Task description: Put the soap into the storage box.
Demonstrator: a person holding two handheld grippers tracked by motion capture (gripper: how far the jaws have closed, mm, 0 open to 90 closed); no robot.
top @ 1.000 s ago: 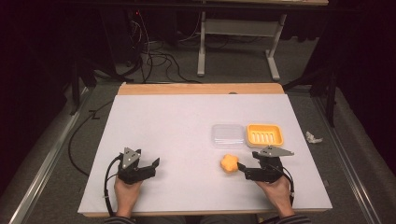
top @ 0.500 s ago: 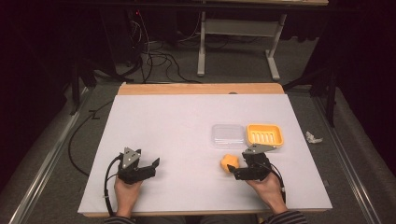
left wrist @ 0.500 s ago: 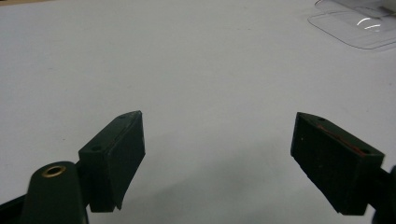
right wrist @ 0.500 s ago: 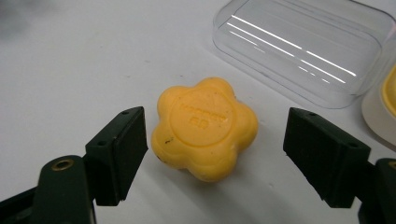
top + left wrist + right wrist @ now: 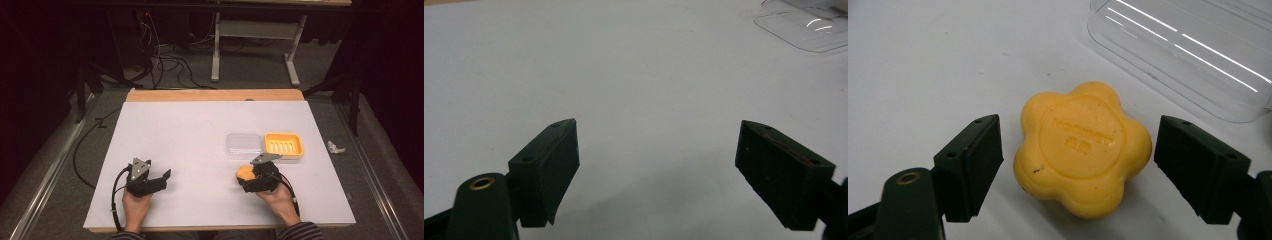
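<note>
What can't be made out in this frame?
- Embossed lettering on the yellow soap: blurred in the right gripper view.
- Clear lid: cut off by the left gripper view's edge.
- Soap in the high view: partly covered by the right tool.
- Orange dish: ribs too small.

Take the soap (image 5: pixel 244 173) as your landmark. Left of it the white table (image 5: pixel 200 135) lies bare and open right across to your left gripper (image 5: pixel 162 178). Just behind it stands the clear lid (image 5: pixel 243 145), touching the yellow soap dish (image 5: pixel 283 144), which blocks the far right.
</note>
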